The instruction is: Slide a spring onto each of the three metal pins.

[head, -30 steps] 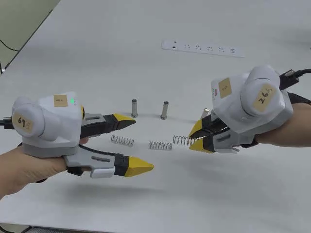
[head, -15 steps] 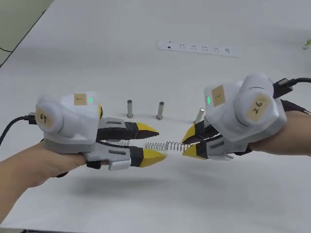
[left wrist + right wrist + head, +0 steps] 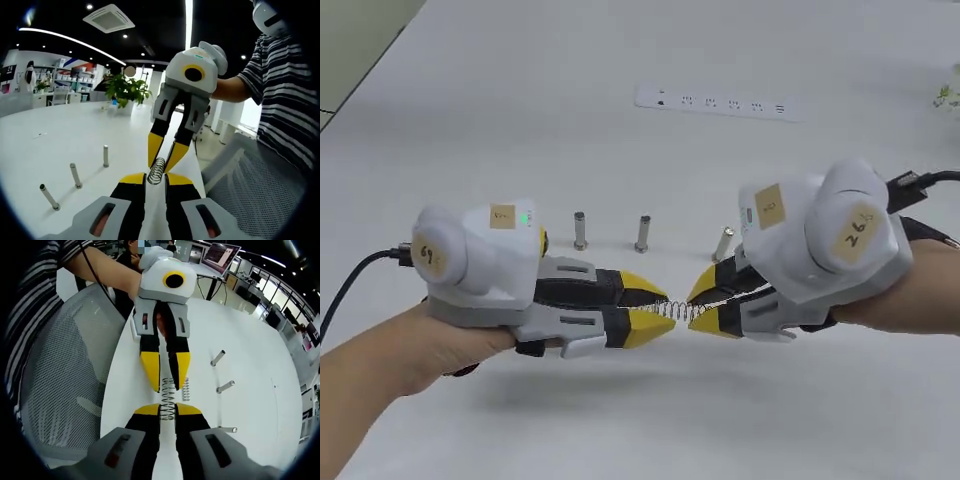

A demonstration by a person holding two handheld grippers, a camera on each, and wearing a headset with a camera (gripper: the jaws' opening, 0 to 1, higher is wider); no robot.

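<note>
Head view – left gripper [image 3: 660,308]: my jaws are pressed together on the left end of a spring [image 3: 678,310].
Head view – right gripper [image 3: 698,305]: my jaws pinch the spring's right end, and the two pairs of yellow tips nearly meet.
Head view – spring: it is held roughly level between both tips, up off the table [image 3: 520,120] and nearer to me than the pins.
Head view – pins [image 3: 643,233]: three stand in a row just beyond the tips; the right one looks tilted.
Head view – power strip [image 3: 720,103]: it lies far off on the table, well apart from the pins.
Left gripper view – jaws: they are narrow, with the coil caught between the tips. The right gripper faces them and grips the other end.
Right gripper view – jaws: they are close together, clamping the near end of the spring. The left gripper holds the far end.
Right gripper view – second spring [image 3: 185,388]: it lies on the table, on the pins' side of the held spring.
</note>
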